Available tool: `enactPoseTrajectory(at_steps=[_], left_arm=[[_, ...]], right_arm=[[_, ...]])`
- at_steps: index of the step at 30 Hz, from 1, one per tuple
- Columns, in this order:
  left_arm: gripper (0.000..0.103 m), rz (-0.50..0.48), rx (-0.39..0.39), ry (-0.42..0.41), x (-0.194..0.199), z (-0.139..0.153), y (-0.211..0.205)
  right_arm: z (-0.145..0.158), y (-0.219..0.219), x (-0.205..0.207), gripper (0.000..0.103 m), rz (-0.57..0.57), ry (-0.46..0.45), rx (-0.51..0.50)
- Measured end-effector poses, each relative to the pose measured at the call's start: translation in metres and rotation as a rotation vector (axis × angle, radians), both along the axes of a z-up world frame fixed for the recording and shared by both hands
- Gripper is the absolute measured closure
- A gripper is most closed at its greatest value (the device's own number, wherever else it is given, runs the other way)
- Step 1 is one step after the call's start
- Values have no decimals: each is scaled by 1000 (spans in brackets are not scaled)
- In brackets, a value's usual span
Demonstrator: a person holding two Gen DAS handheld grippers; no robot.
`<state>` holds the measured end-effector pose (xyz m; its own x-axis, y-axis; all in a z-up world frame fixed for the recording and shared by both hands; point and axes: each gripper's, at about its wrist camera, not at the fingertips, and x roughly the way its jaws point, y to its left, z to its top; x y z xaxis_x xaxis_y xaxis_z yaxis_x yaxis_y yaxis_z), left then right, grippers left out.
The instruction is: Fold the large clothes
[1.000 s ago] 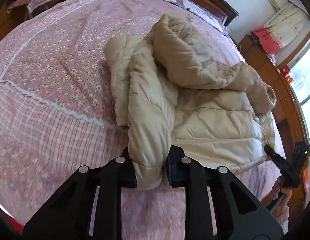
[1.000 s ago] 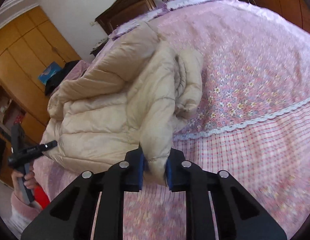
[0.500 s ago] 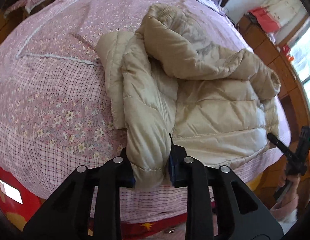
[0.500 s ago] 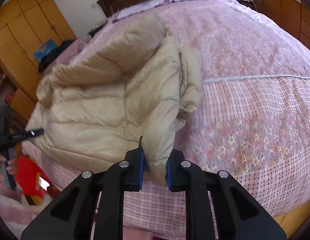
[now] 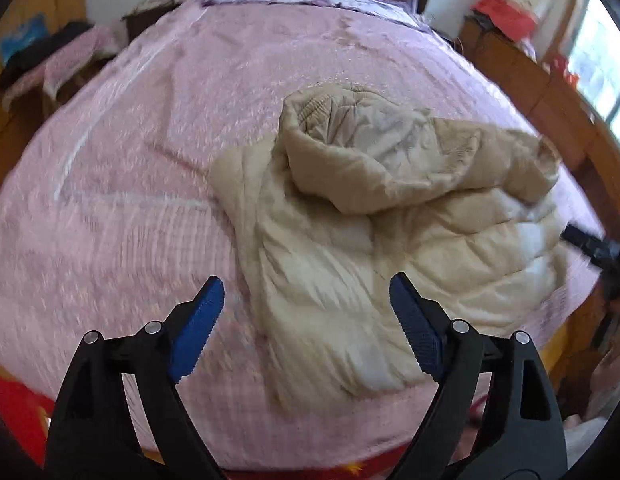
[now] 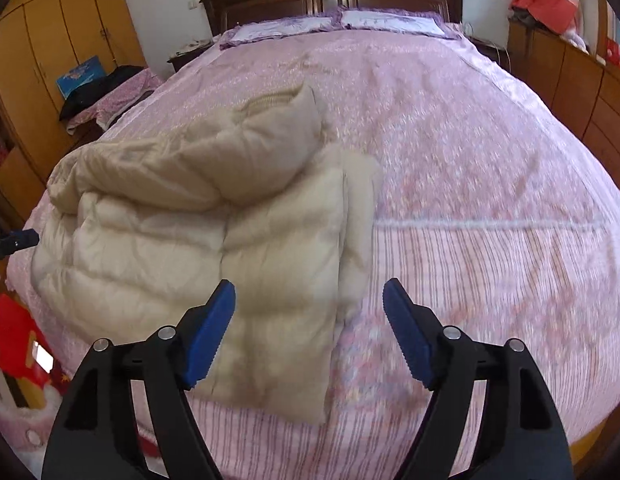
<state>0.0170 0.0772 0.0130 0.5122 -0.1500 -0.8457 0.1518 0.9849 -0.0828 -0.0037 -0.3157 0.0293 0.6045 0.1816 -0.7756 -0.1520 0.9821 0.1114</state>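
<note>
Pink flowered bedspread (image 6: 469, 152) under a folded beige puffer jacket (image 5: 349, 240).
Both tools point down at the bed with their blue pads wide apart and opening. The left tool (image 5: 306, 300) grips nothing, the jacket's near edge lying below it. The right tool (image 6: 310, 304) is also empty, over the jacket's near corner.

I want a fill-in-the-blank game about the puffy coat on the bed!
1. The puffy coat is the colour ____.
2. It lies on a ____ bedspread.
3. The left hand-held gripper has its jaws opening, with ____ pads.
4. Between the pads of the right hand-held gripper, the coat is ____ gripped.

Missing words: beige; pink; blue; not
</note>
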Motion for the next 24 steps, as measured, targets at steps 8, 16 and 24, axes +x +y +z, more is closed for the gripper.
enactPoseTrajectory(at_steps=[8, 16, 24], left_arm=[[19, -120, 25, -57, 49, -13, -20], [20, -112, -40, -127, 79, -14, -29], [86, -87, -133, -153, 71, -3, -24]], right_arm=[[-4, 1, 49, 26, 17, -25, 45], [-9, 3, 79, 26, -1, -23, 205], [1, -8, 70, 83, -28, -57, 357]])
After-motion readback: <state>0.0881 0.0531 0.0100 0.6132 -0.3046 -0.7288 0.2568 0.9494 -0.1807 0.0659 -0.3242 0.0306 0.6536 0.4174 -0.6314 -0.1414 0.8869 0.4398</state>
